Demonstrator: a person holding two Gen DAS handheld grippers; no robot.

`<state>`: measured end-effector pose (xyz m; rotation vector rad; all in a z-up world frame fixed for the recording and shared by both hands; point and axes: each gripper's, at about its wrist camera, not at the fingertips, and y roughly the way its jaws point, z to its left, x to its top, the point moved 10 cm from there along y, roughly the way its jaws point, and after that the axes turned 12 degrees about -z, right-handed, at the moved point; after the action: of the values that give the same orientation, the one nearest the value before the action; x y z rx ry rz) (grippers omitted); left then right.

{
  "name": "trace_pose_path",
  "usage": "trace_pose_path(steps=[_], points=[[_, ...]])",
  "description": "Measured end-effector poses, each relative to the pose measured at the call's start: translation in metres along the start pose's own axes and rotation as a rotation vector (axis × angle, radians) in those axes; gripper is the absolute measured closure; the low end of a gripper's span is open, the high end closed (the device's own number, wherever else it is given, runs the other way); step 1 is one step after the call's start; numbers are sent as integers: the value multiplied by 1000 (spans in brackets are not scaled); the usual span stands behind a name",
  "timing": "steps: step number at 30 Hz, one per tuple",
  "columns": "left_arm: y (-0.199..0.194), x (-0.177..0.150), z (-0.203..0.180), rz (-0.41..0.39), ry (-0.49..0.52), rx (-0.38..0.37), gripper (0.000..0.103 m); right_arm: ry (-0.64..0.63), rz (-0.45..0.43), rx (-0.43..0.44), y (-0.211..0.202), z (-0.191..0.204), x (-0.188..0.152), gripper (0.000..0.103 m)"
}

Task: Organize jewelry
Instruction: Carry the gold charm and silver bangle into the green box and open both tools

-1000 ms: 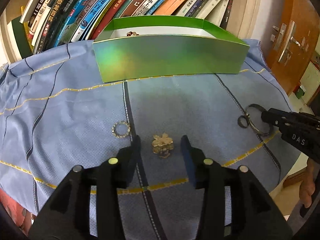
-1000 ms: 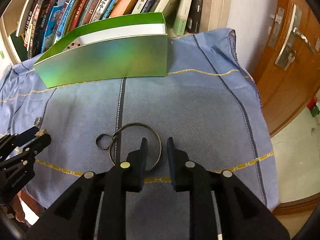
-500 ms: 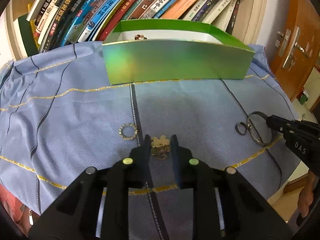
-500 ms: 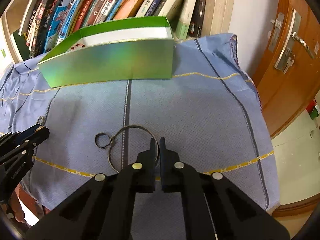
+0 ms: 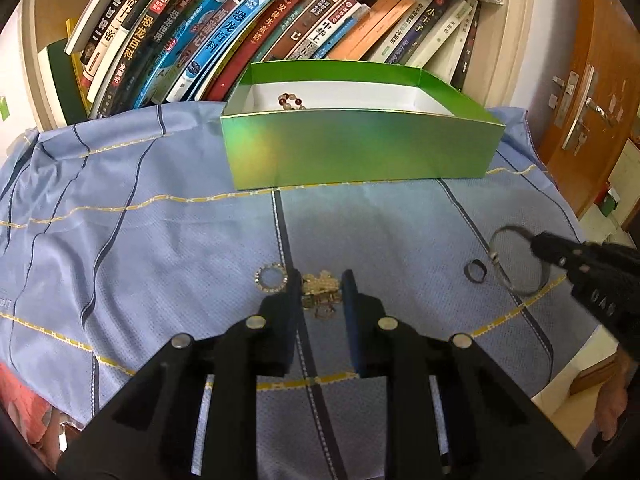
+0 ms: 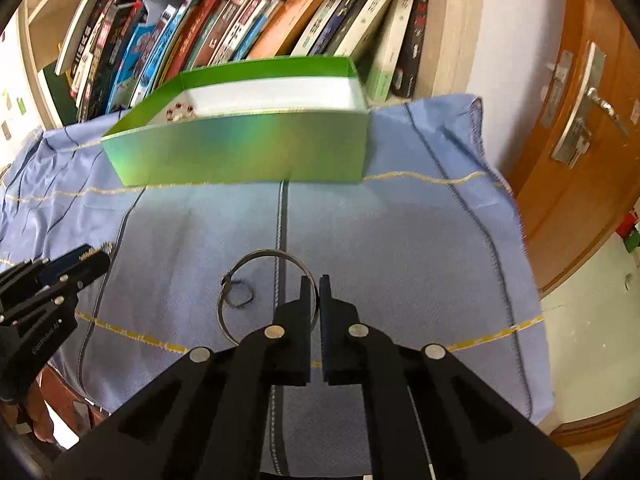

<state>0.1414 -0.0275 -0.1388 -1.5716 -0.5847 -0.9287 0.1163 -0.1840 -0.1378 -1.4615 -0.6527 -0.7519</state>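
— Left gripper point(image 5: 320, 280) first: how do its fingers stand?

— Pinched on the gold brooch point(image 5: 320, 286), one finger on each side of it. It looks just off the blue cloth point(image 5: 160, 240), though I cannot tell for sure. A small beaded ring point(image 5: 272, 279) lies on the cloth just beside the left finger.

— And the right gripper point(image 6: 315, 286)?

— Fingers nearly pressed together, clamped on the rim of the big metal bangle point(image 6: 260, 256). The bangle tilts up from the cloth, its far side higher. A small dark ring point(image 6: 240, 294) lies on the cloth, seen inside the hoop's outline from the right wrist; from the left wrist it sits just beside the hoop.

— Where does the box stand?

— Green box point(image 5: 360, 148) sits at the far edge of the cloth, open on top, white inside. A beaded bracelet point(image 5: 290, 101) lies in its left rear corner.

— Behind that?

— Books point(image 5: 240, 40) leaning in a shelf, touching the box's back. A wooden door point(image 6: 580, 140) with a metal handle stands to the right.
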Motion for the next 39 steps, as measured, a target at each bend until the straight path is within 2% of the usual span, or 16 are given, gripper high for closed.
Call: trace_pose_path(steps=[3, 6, 10, 14, 17, 19, 21, 23, 26, 30, 34, 39], points=[[-2, 5, 2, -9, -1, 1, 82, 8, -18, 12, -4, 1, 9, 99], [-4, 20, 3, -36, 7, 2, 82, 3, -73, 29, -12, 3, 37, 99], [-4, 66, 4, -100, 26, -16, 82, 14, -164, 44, -18, 2, 92, 99], [-3, 126, 6, -177, 50, -20, 82, 46, -221, 99, -17, 3, 149, 99], [11, 163, 1, -169, 31, -78, 82, 56, -243, 105, -9, 4, 180, 99], [29, 179, -1, -142, 21, -95, 82, 47, -255, 70, 9, 4, 200, 99], [51, 189, -4, -118, 8, -113, 82, 53, -211, 53, 38, 3, 203, 99], [86, 188, -6, -57, 22, -87, 82, 65, -124, 42, 77, 2, 192, 99], [127, 170, -9, 40, 19, -62, 82, 52, -32, 2, 118, 2, 168, 99], [158, 144, -7, 128, -12, -50, 82, 69, 18, -1, 137, -2, 146, 99], [161, 142, -6, 131, -11, -41, 82, 91, 8, -13, 135, -8, 150, 99], [154, 156, -9, 99, 2, -30, 82, 103, -9, -13, 127, -12, 161, 99]])
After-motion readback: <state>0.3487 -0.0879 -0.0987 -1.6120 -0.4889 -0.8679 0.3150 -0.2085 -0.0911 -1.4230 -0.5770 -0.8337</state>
